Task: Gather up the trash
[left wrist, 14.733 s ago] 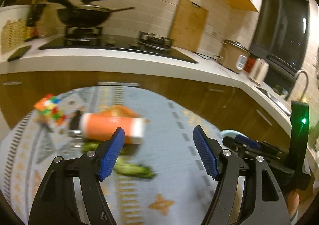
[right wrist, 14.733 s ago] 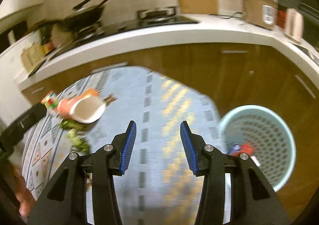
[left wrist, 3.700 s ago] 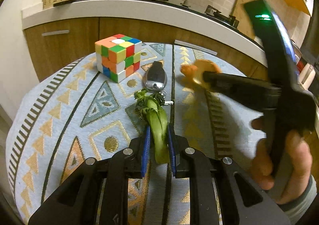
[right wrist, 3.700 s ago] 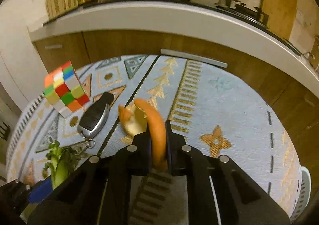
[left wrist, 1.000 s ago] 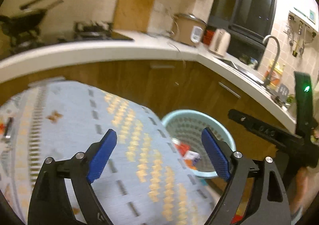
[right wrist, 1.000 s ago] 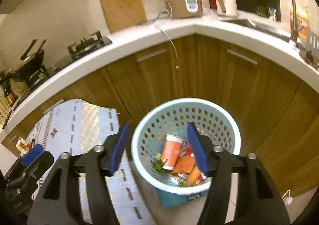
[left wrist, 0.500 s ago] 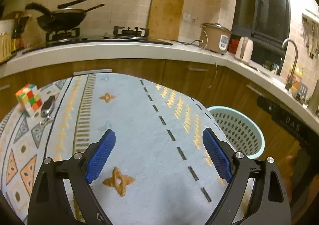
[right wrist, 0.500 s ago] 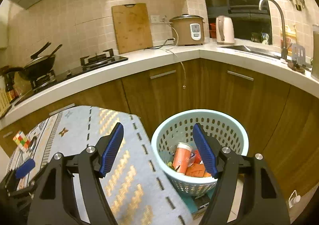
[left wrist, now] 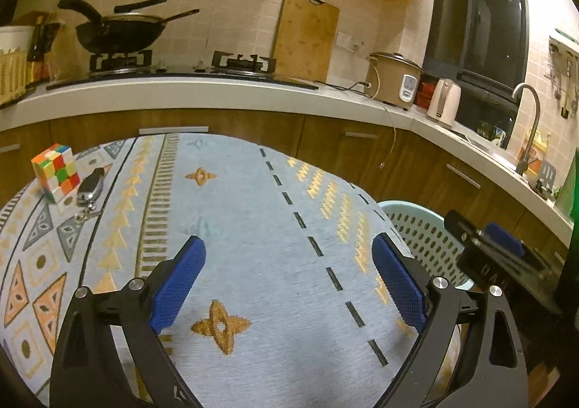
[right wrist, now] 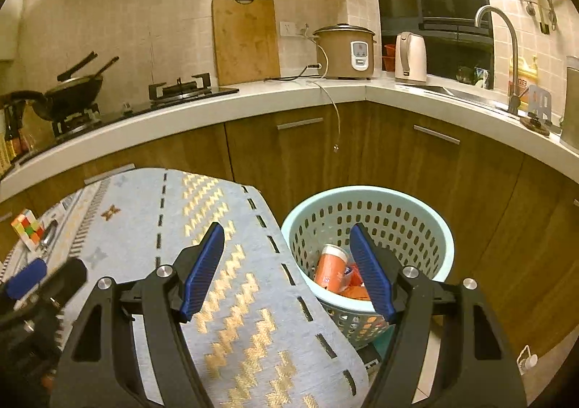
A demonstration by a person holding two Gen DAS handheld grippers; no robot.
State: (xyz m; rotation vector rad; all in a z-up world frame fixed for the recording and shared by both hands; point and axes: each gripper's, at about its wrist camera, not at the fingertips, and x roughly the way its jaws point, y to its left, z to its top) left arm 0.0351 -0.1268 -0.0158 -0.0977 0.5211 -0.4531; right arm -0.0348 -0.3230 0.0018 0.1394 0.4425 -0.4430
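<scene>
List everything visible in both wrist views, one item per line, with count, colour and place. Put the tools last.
Basket: one, pale turquoise, on the floor beside the table.
Cup: one, orange and white, inside the basket with other orange scraps.
Tablecloth: one, light blue with gold and black patterns, covering the table.
Puzzle cube: one, multicoloured, far left of the table.
Car key: one, black and silver, right beside the cube.
Wok: one, black, on the stove.
Cutting board: one, wooden, leaning on the wall.
Rice cooker: one, beige, on the counter.
Kettle: one, cream, right of the cooker.
Faucet: one, silver, at the sink.
Left tool: blue pads, open, empty.
Right tool: blue pads, open, empty.
</scene>
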